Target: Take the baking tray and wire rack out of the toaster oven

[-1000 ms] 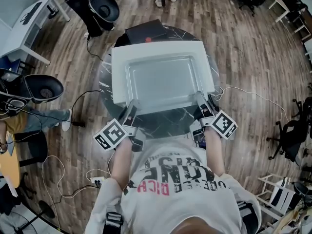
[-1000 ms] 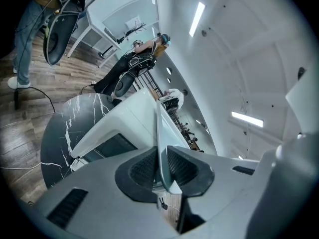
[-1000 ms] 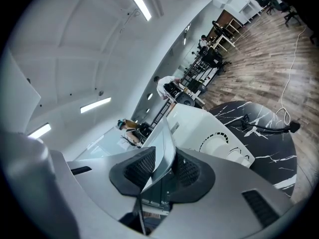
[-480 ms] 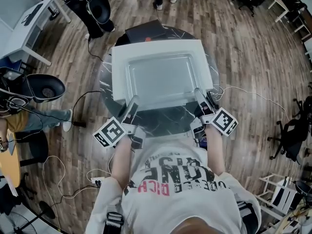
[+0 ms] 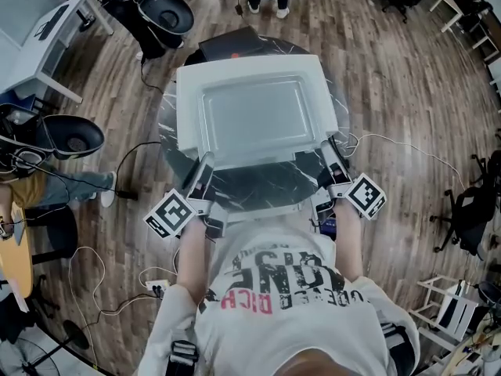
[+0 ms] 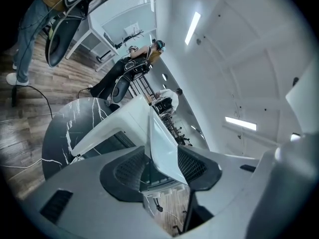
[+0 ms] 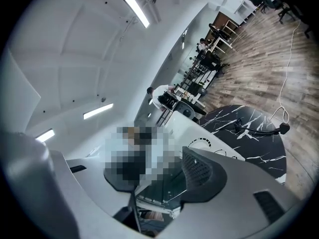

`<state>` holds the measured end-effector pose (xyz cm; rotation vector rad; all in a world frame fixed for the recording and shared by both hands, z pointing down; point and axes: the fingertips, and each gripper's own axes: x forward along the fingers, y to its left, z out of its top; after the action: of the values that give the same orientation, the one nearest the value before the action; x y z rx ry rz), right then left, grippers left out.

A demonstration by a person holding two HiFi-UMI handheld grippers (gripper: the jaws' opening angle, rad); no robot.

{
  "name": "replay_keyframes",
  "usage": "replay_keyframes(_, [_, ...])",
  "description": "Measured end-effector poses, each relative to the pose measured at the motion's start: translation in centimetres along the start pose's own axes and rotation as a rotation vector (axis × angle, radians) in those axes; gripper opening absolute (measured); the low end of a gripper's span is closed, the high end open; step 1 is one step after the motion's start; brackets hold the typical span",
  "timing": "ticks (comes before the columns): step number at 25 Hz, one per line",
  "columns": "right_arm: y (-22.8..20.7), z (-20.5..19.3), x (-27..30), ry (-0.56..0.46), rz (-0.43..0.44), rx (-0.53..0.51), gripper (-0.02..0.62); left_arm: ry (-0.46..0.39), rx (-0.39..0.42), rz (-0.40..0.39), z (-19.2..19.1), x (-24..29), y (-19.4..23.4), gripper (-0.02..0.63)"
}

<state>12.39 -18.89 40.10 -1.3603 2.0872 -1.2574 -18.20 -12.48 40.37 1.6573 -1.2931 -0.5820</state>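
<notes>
The grey baking tray lies flat on top of the white toaster oven, on a round black marble table. My left gripper is at the tray's front left corner and my right gripper at its front right corner. Both have just been opening. In the left gripper view the tray's thin edge still stands between the open pads of the left gripper. The right gripper is also open, with the tray's edge in the gap. No wire rack is visible.
The oven's glass door hangs open toward me, its white handle close to my body. Cables trail over the wooden floor on both sides. Office chairs and desks stand at the left, and people stand at the far side.
Both grippers have opened and slid back a little toward me, off the tray's front corners. The tray stays on the oven top.
</notes>
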Motion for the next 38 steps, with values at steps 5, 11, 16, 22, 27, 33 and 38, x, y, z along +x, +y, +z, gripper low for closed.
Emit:
replay_keyframes(5, [-1.5,-0.5,-1.9,0.006,-0.052,0.019,0.186,-0.017,-0.004,0.03,-0.7,-1.7,0.7,0.186])
replay_keyframes(11, [-2.5,-1.8,-4.3,0.035,-0.042,0.051,0.186,-0.002,-0.014,0.055,-3.5,-3.6,0.6,0.186])
replay_keyframes(16, [-3.2,-2.6,-6.9,0.06,-0.041,0.05,0.186,0.021,-0.018,0.055,-6.5,-4.5,-0.3,0.187])
replay_keyframes(22, [-3.1,-2.9,-9.8,0.069,0.023,0.028,0.186,0.026,-0.015,0.064,-10.3,-5.8,-1.6,0.186])
replay_keyframes(27, [-2.5,-4.1,-10.6,0.095,0.111,0.003,0.184,-0.016,0.001,0.095,-12.2,-7.2,-1.1,0.186])
replay_keyframes(33, [-3.4,-6.5,-10.2,0.125,0.122,0.035,0.169,-0.103,-0.039,0.065,-12.8,-7.2,-0.1,0.186])
replay_keyframes(38, [-4.1,-8.7,-7.6,0.148,0.165,0.056,0.166,-0.142,-0.099,0.036,-13.0,-4.5,1.9,0.186])
